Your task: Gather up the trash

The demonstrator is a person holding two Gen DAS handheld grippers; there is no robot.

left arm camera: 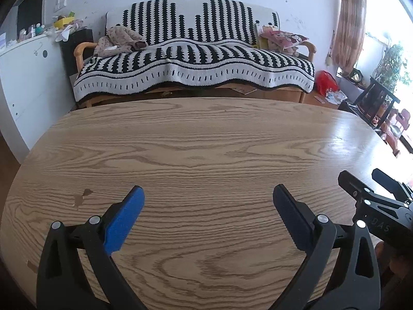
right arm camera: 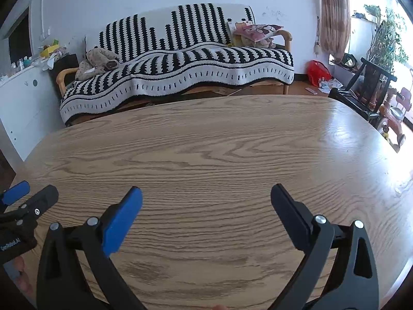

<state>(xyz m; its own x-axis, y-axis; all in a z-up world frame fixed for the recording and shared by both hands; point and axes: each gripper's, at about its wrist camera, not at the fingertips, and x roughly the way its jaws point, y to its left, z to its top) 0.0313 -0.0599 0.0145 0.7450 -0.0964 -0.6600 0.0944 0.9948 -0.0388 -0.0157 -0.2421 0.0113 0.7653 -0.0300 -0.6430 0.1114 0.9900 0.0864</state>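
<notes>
Trash point(left arm camera: 333, 95) lies on the floor beside the sofa point(left arm camera: 193, 59), well away from the tabletop point(left arm camera: 206, 142); the left tool point(left arm camera: 207, 196) hangs above the wood, fingers wide apart. From the right wrist, the right tool point(right arm camera: 206, 193) also stands spread, holding nothing.

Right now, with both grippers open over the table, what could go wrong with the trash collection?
No trash shows on the wooden table; the only litter seen lies on the floor by the red bag, so reaching it may be awkward. The left gripper and right gripper hover side by side and could collide.
</notes>
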